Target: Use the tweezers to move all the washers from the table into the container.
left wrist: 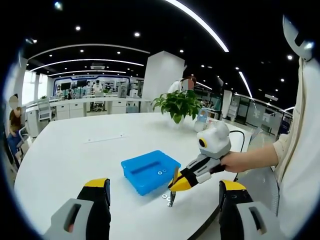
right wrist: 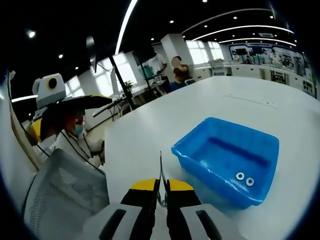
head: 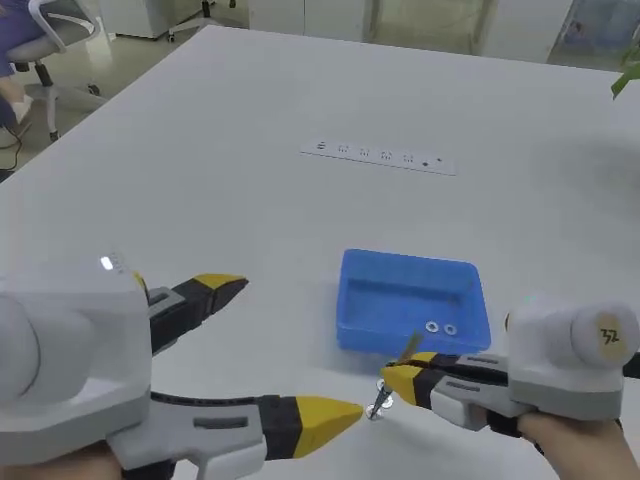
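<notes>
Across the broad white table (head: 250,150) it is nearly all bare surface, with a pale power strip (head: 380,157) lying flat towards the far side. Around it sits an open office: long ceiling lights (left wrist: 200,22), a leafy potted plant (left wrist: 177,105) at the table's far edge, an office chair (head: 50,30) off one corner, and people in the background.

Now to the blue container (head: 400,300), low and rectangular, sitting upright near the front edge. Two washers (head: 431,327) lie side by side on its floor, close to the near wall.

Just in front of that wall, the right gripper (head: 393,378) has its yellow-tipped jaws pinched together on the tweezers (left wrist: 171,195), which angle down to the tabletop. One more washer (left wrist: 165,197) lies on the table right by the tweezers' tip; whether the tip has hold of it, I cannot tell.

Over on the other side, the left gripper (head: 302,347) hangs above the table with its jaws spread wide and nothing between them.
</notes>
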Demonstrator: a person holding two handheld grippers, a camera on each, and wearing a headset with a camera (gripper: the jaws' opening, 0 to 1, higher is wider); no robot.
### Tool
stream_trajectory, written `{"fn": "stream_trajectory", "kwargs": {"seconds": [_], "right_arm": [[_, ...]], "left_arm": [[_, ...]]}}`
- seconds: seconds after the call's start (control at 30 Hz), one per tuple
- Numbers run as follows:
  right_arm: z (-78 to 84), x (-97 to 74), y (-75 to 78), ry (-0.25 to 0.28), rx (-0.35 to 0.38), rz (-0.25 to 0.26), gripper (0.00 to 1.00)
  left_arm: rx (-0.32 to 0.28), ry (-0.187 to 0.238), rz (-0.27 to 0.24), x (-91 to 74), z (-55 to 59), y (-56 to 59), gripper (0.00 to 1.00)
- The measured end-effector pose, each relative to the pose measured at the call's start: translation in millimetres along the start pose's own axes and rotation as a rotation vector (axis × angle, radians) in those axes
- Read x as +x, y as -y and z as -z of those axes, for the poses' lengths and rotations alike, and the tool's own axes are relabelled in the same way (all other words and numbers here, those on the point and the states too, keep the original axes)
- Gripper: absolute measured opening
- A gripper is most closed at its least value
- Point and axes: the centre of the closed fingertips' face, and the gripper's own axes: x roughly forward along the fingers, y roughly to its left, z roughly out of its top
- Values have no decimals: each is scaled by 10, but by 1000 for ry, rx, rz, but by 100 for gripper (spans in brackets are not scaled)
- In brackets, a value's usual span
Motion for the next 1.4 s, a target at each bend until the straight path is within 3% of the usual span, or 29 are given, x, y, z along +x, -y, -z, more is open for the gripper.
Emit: {"fn": "stream_trajectory", "kwargs": {"seconds": [0.4, 0.63, 0.83, 1.0, 1.23, 1.4], "right_arm": [[88, 34, -254, -77, -278, -45, 3], [146, 64, -383, -105, -398, -77, 4], [132, 101, -382, -114, -503, -56, 2], [58, 69, -332, -117, -482, -48, 2], [-288, -78, -338, -20, -444, -33, 2], [-628, -198, -254, 78, -391, -10, 2]], "left_arm": [[3, -3, 8, 23, -1, 19, 92], [5, -3, 11, 30, -4, 23, 92], [6, -2, 11, 28, -7, 24, 91], [8, -3, 11, 19, -9, 26, 91], [3, -1, 9, 18, -6, 19, 91], [5, 1, 13, 26, -15, 30, 91]]}}
